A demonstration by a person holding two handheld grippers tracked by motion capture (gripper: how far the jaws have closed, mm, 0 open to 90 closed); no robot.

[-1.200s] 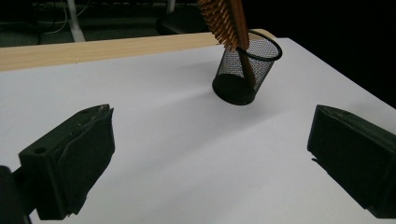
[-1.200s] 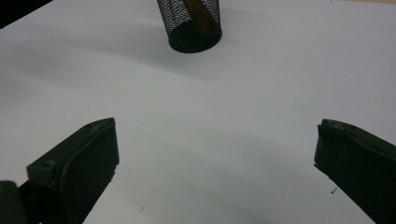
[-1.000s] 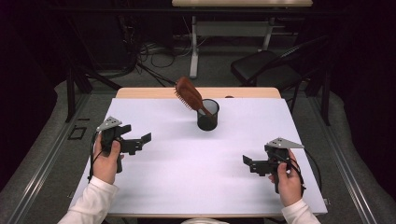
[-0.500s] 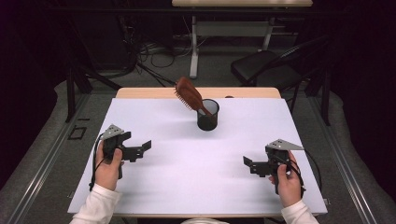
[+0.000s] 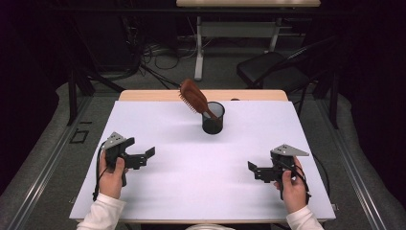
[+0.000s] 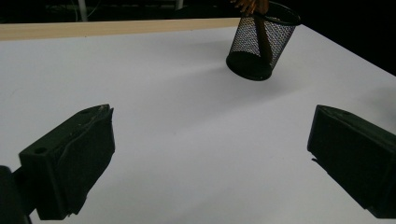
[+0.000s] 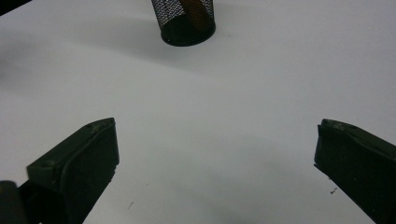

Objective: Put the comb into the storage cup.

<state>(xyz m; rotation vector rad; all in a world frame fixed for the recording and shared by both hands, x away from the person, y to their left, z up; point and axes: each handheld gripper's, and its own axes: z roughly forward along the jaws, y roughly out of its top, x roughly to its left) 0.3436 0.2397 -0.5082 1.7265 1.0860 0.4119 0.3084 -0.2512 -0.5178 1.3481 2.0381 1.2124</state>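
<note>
A black mesh cup stands upright at the back middle of the white table. A brown hairbrush rests with its handle in the cup and leans up to the left. My left gripper is held at the left and is open, with nothing between its jaws. At the right, my right gripper is open and holds nothing too. In the left gripper view the cup is far ahead to the right of the gripper. The right gripper view has the cup at the top, beyond the gripper.
A bare wooden strip runs along the table's back edge. Beyond it are a dark chair, a desk frame and cables on the floor. White surface lies between both grippers and the cup.
My left gripper has drawn back a little toward the table's front edge. The right gripper, cup and hairbrush have not moved.
</note>
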